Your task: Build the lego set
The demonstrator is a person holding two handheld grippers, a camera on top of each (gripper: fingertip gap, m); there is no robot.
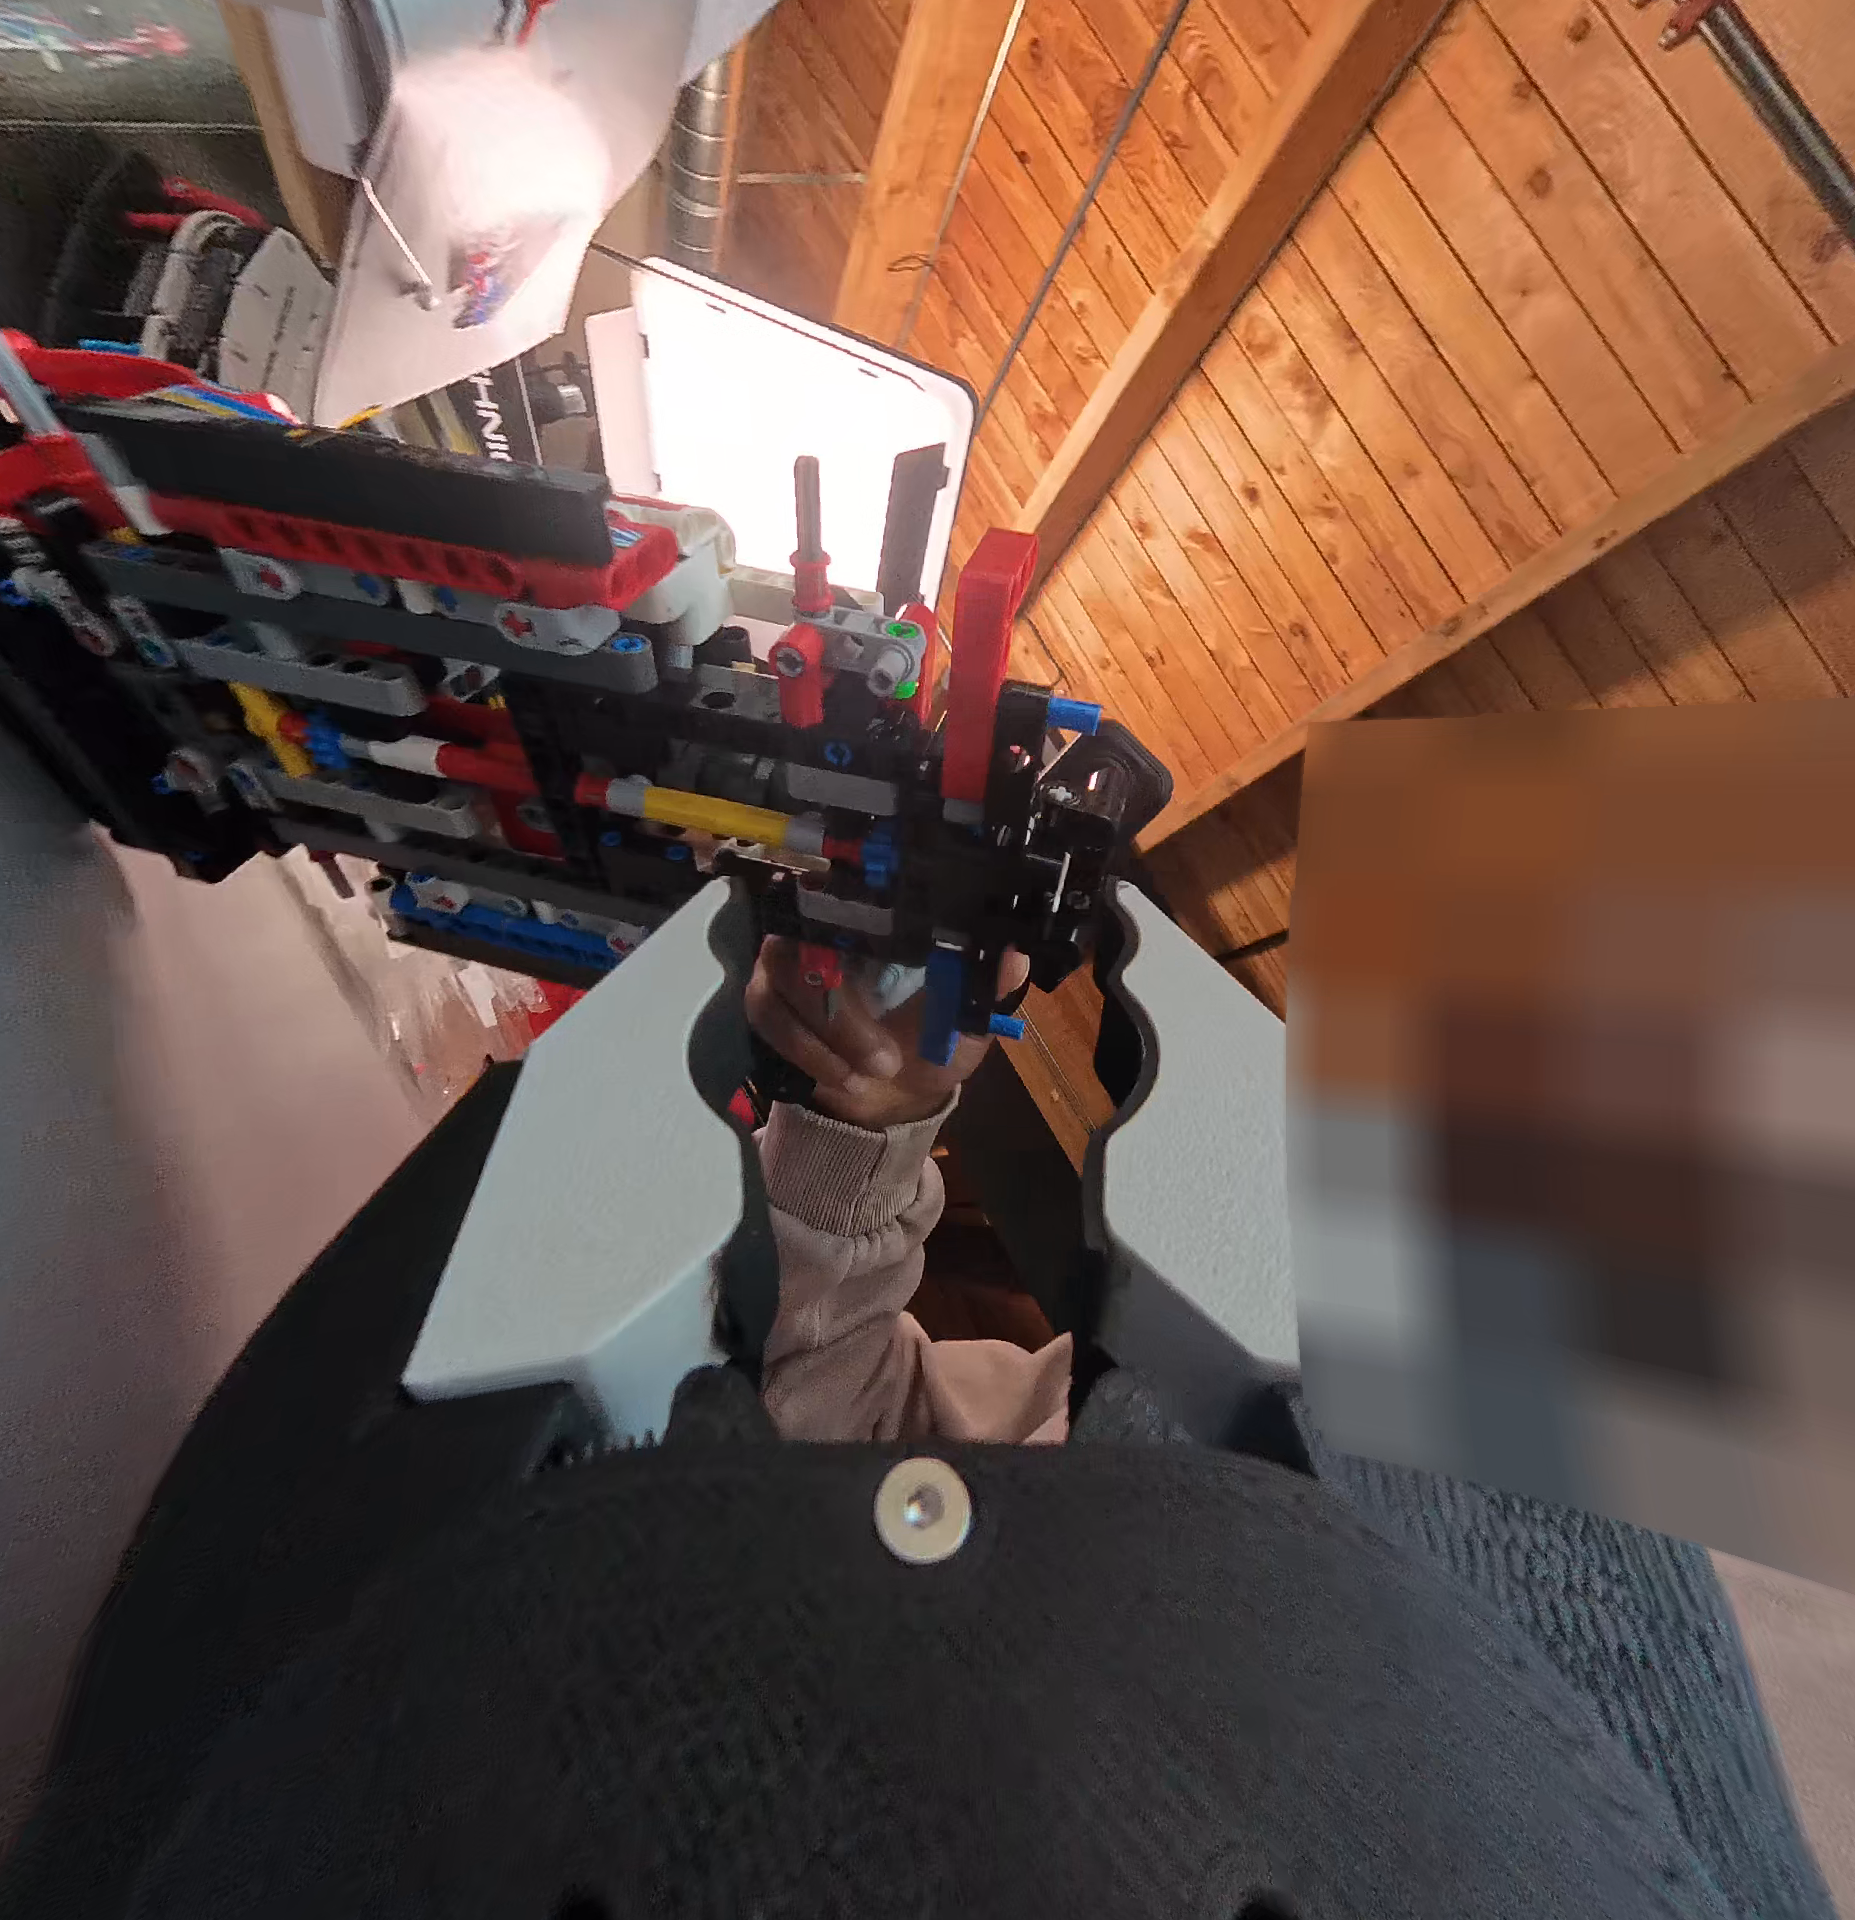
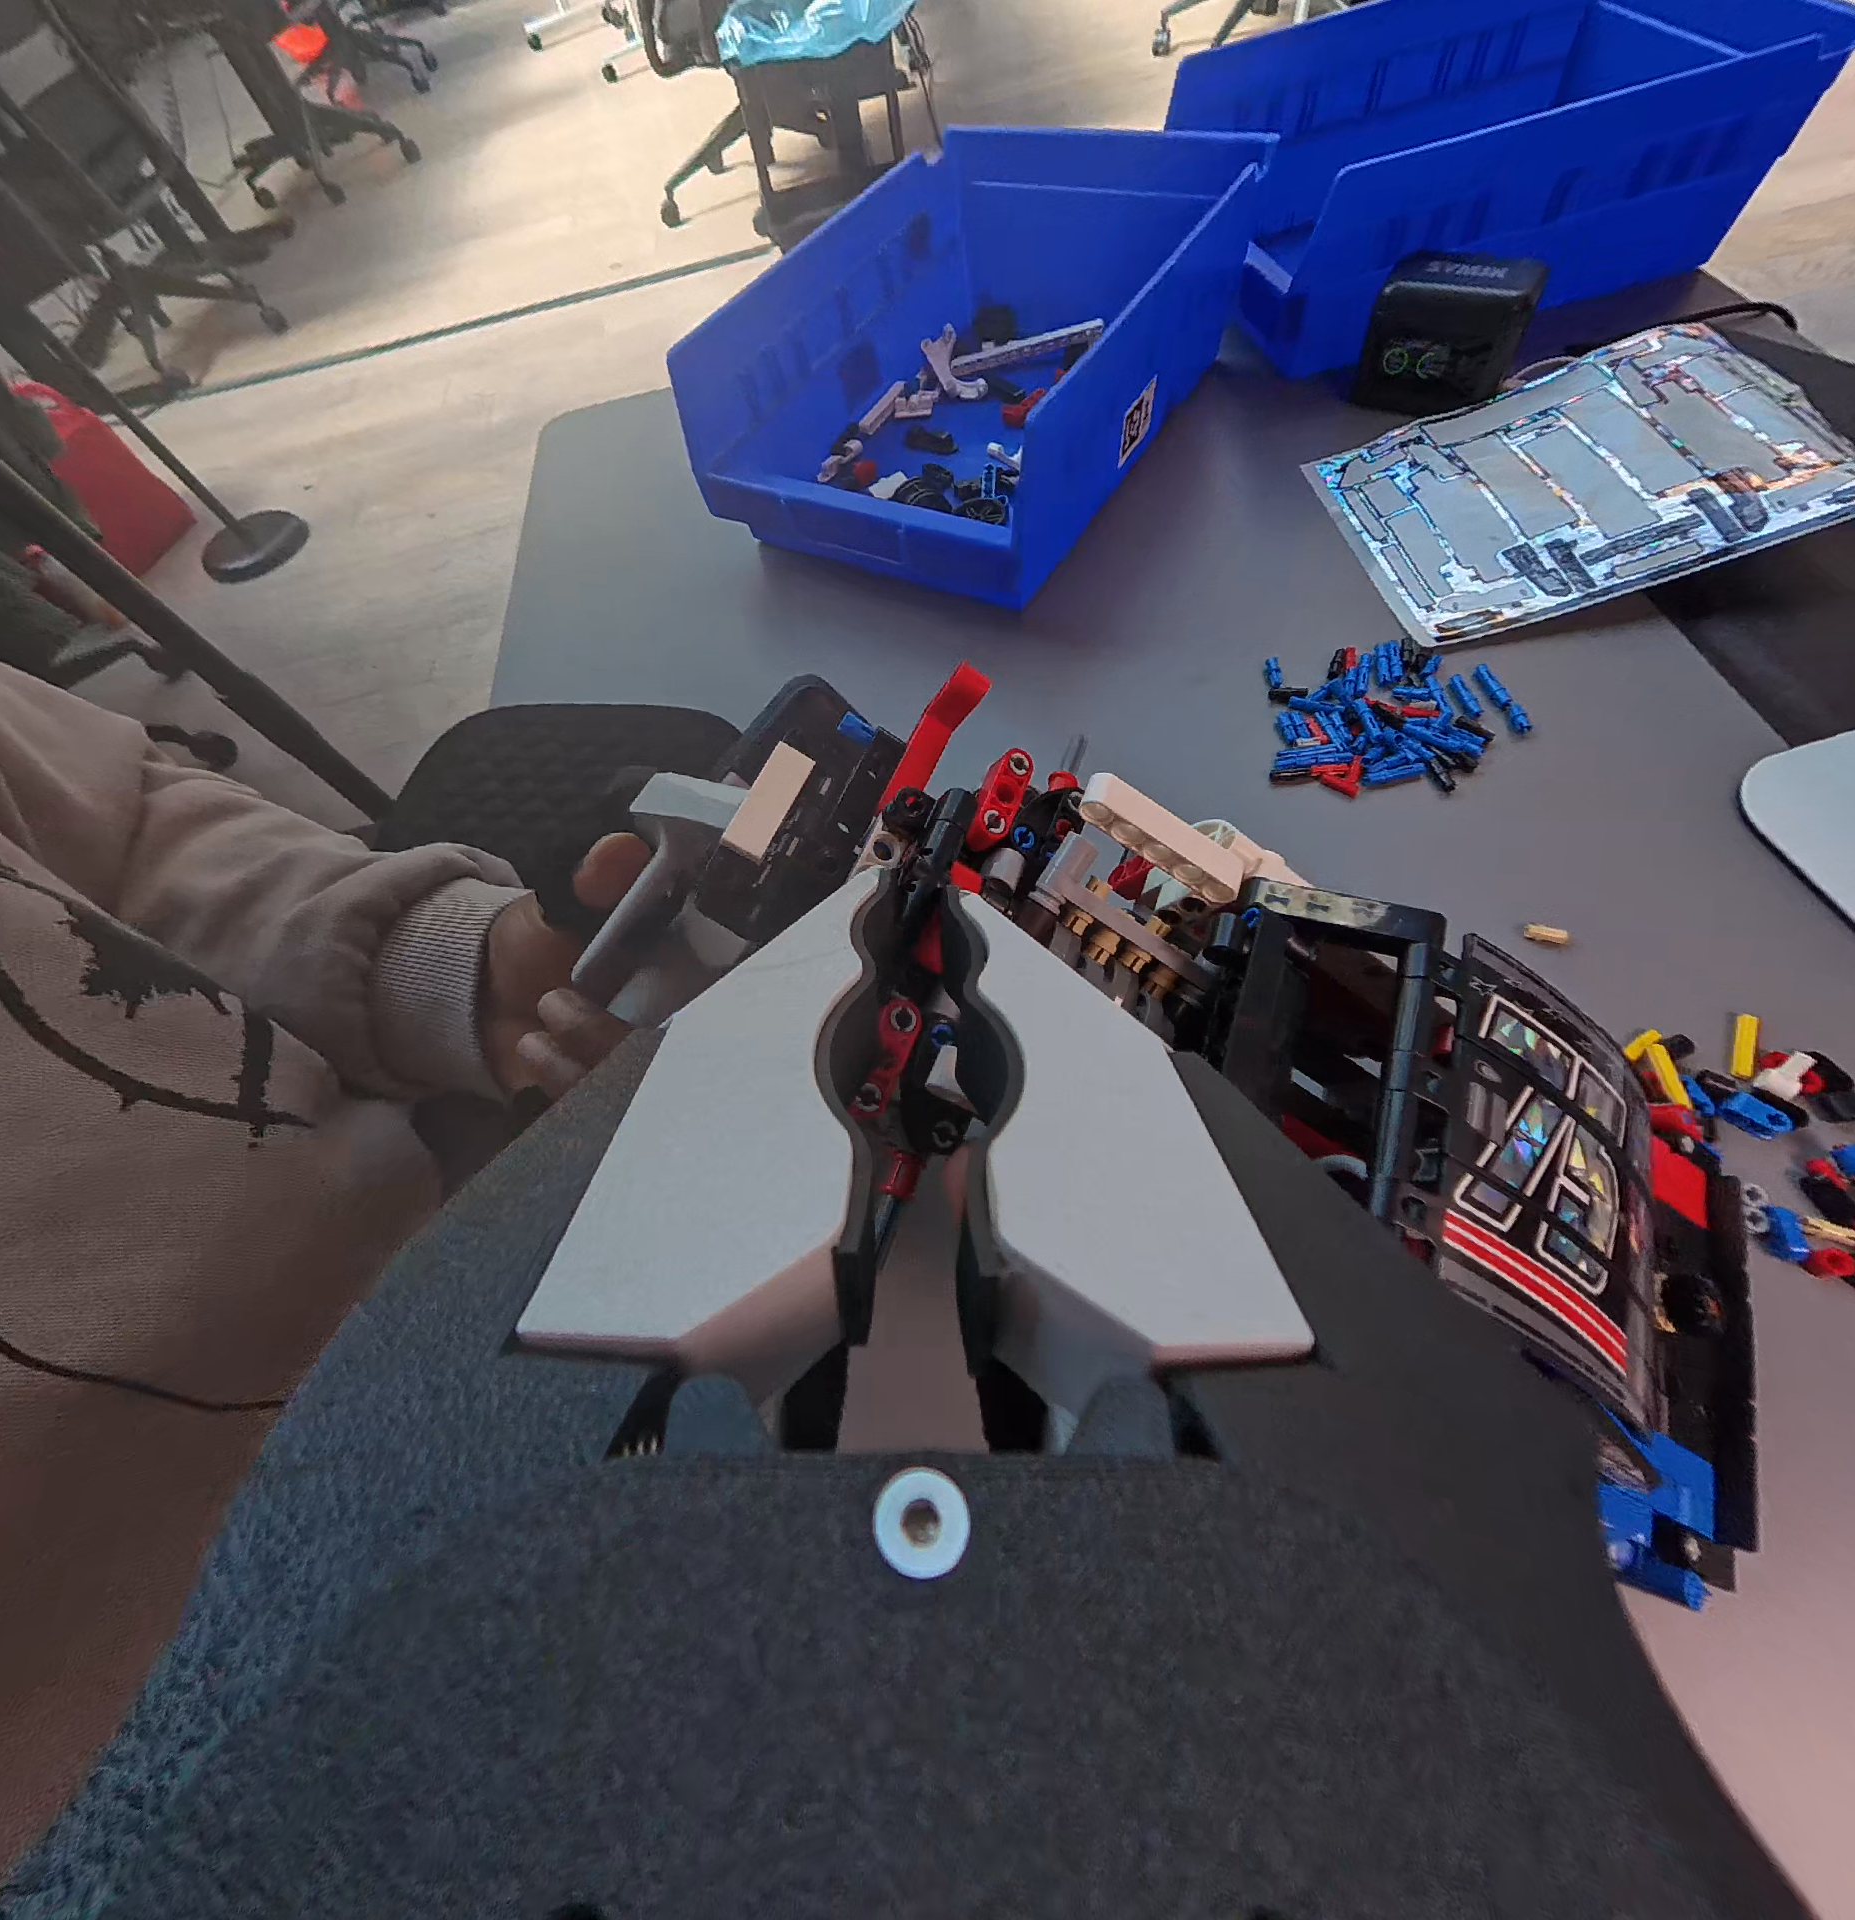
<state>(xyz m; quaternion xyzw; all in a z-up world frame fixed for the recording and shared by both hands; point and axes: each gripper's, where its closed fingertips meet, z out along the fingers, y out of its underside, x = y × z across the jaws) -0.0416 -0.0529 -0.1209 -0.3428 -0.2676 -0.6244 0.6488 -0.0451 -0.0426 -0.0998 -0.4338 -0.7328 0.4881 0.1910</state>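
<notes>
**Technician:** Nearest the lens in the right wrist view, the right tool (image 2: 918, 914) is closed to a narrow gap on a small sub-assembly of red and black links (image 2: 902, 1049), which sits between its two grey fingers (image 2: 736, 1122). What does the left tool hold?

**Supervisor:** The left tool (image 1: 928, 904) is partly spread and clamps the black end frame of the lego model (image 1: 549, 707). The model is held off the counter (image 2: 1162, 644), with its long body running away to the left in that view. A bare hand (image 1: 861, 1039) shows between the fingers, just beyond the model.

**Technician:** And the step in hand?

**Supervisor:** It appears to be fitting the pinched links onto the model's end, near the upright red beam (image 1: 980, 665). To do it well, keep the left tool rigid so the frame cannot twist, line the pins up square with their holes, then press straight in. Any skew is likely to jam a pin or pop a neighbouring beam.

**Technician:** Spare parts?

**Supervisor:** A pile of blue pins (image 2: 1390, 722) lies on the counter, well apart from the model. The blue bin (image 2: 829, 343) beyond holds loose pieces. A sticker sheet (image 2: 1588, 468) lies to the right.
</notes>
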